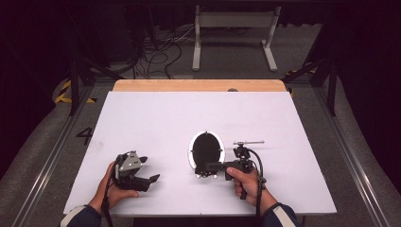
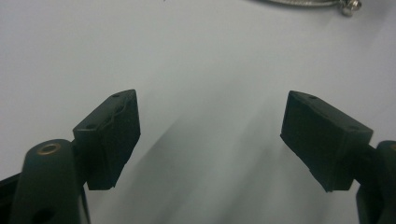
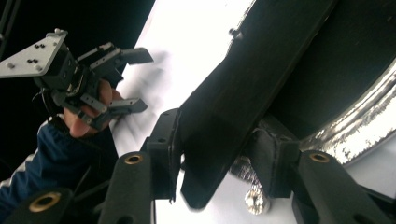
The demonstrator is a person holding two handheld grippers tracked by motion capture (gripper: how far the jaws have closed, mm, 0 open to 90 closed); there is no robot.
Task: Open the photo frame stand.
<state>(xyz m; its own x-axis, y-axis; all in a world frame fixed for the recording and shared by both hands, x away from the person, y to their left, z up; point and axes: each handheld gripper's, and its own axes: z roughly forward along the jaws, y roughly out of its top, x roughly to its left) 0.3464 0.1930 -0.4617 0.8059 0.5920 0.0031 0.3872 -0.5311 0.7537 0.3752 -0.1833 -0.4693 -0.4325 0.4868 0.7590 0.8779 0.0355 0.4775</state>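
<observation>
A small black pan (image 1: 205, 147) with a shiny silver rim lies on the white table top (image 1: 156, 118), right of the middle. Its black handle (image 3: 233, 107) points toward the near edge. My right gripper (image 1: 204, 170) reaches in from the right, and the handle runs between its jaws (image 3: 217, 154). The pads stand close on either side without a clear squeeze. My left gripper (image 1: 150, 169) rests low at the near left, jaws wide apart and empty (image 2: 210, 135). The right gripper view has it too (image 3: 145, 81), held in a hand with a dark blue sleeve. The pan's rim (image 2: 303, 2) lies beyond the left jaws.
A strip of bare wood (image 1: 198, 85) runs along the table's far edge. Beyond it are a white stand (image 1: 234, 33) and loose cables (image 1: 161, 54) on the dark floor. Metal rails (image 1: 350, 161) flank both sides of the table.
</observation>
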